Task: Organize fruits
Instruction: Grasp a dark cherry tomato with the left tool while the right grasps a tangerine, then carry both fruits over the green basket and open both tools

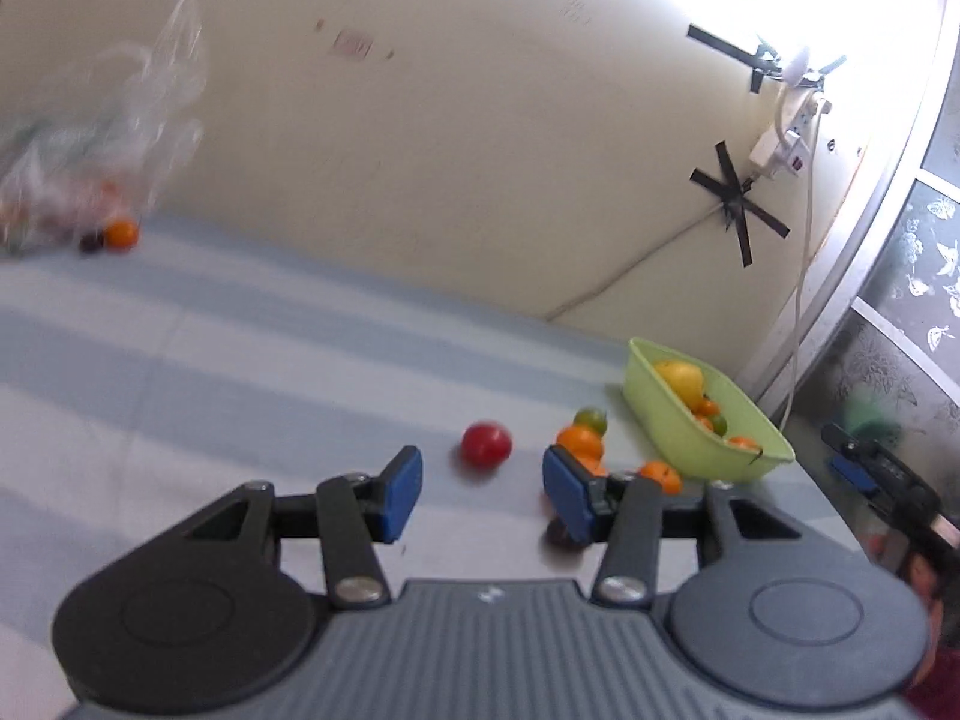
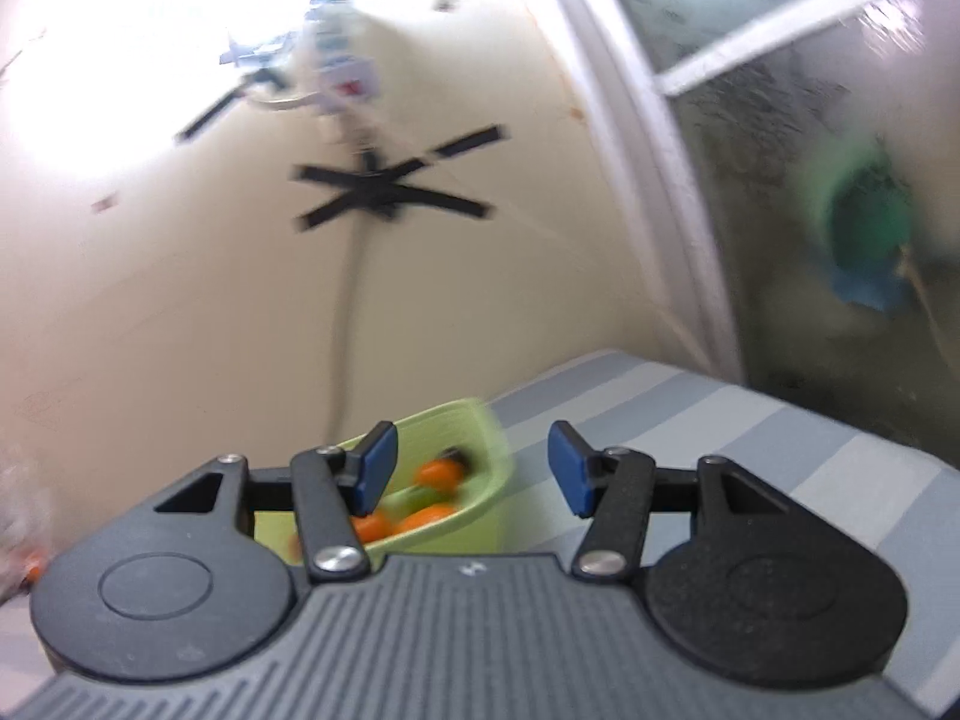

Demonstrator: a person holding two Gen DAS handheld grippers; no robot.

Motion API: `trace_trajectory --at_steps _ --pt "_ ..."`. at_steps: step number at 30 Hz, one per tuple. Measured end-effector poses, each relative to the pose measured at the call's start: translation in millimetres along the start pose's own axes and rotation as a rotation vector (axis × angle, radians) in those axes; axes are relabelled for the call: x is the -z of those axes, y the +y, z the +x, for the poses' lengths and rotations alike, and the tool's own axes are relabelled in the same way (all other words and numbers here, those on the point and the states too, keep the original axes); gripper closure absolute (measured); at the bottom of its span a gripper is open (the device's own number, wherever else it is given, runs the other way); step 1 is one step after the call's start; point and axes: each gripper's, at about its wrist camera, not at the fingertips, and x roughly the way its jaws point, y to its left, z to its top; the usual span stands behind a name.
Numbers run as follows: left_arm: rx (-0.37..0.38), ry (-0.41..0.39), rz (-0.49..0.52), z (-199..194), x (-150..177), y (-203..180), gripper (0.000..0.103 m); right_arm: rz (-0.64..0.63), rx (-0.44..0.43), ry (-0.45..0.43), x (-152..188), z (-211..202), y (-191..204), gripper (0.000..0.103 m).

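Here, my left tongs (image 1: 482,489) stand partly open w/ nothing between the blue pads (image 1: 401,495); the red tomato (image 1: 486,444) lies beyond the gap on the striped bench (image 1: 180,372), not touched. The right pad hides part of the orange cluster (image 1: 581,441), topped by a green fruit (image 1: 591,418); a dark round item under that pad is too blurred to ID. One more orange (image 1: 660,476) sits just beside the green basket (image 1: 672,420), which holds a yellow fruit and several oranges near the bench's right edge.

Far left: clear plastic bag (image 1: 102,138), smeared, contents unreadable; an orange (image 1: 122,234) and a dark fruit lie beside it. Between bag and tomato the bench surface is open.

My right tongs (image 2: 474,468) stand open, empty. Right-wrist view is motion-blurred; the tongs body cuts off the basket (image 2: 480,450). Striped bench extends right to its edge.
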Motion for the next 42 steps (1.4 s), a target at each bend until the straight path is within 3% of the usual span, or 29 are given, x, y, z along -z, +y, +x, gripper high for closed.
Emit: trace_trajectory --at_steps 4,8,10,15,16,18,21,26,30,31,32,34,38,42 --pt "0.056 0.041 0.049 13.0 12.9 -3.8 0.058 -0.053 -0.151 0.103 18.7 -25.4 37.5 0.047" --pt "0.093 0.086 0.168 37.1 24.4 -24.1 0.055 -0.096 -0.276 0.261 38.6 -16.7 75.0 0.06" --pt "0.093 0.098 0.213 50.4 27.3 -34.9 0.055 -0.106 -0.322 0.306 43.0 -7.9 92.9 0.06" --pt "0.094 0.139 0.268 79.1 30.5 -52.8 0.056 -0.058 -0.373 0.371 46.7 13.2 111.7 0.06" --pt "0.096 0.142 0.277 82.4 31.1 -55.0 0.057 -0.053 -0.379 0.389 46.0 19.6 111.4 0.059" --pt "0.068 0.141 0.295 82.9 33.1 -56.4 0.075 -0.058 -0.386 0.415 45.2 29.7 111.7 0.058" --pt "0.095 0.144 0.259 71.4 35.3 -45.5 0.075 -0.078 -0.395 0.467 47.0 43.6 116.5 0.058" --pt "0.075 0.101 0.244 34.0 53.2 -25.0 0.075 -0.149 -0.41 0.498 56.2 55.8 134.5 0.056" --pt "0.077 0.098 0.175 30.1 51.8 -14.1 0.074 -0.22 -0.377 0.535 72.5 68.2 153.4 0.052" --pt "0.075 0.096 0.177 31.2 51.3 -14.6 0.074 -0.239 -0.364 0.539 76.8 71.6 157.3 0.052" --pt "0.072 0.096 0.186 31.9 51.2 -16.0 0.073 -0.259 -0.355 0.532 79.4 73.3 160.0 0.063" --pt "0.068 0.095 0.198 32.3 51.0 -17.5 0.072 -0.292 -0.345 0.518 78.9 69.9 162.7 0.063" --pt "0.068 0.095 0.204 33.0 50.3 -18.5 0.069 -0.282 -0.375 0.477 70.3 41.6 150.5 0.063" --pt "0.058 0.085 0.251 30.0 53.3 -25.1 0.052 -0.321 -0.348 0.419 70.1 -1.1 126.2 0.063"
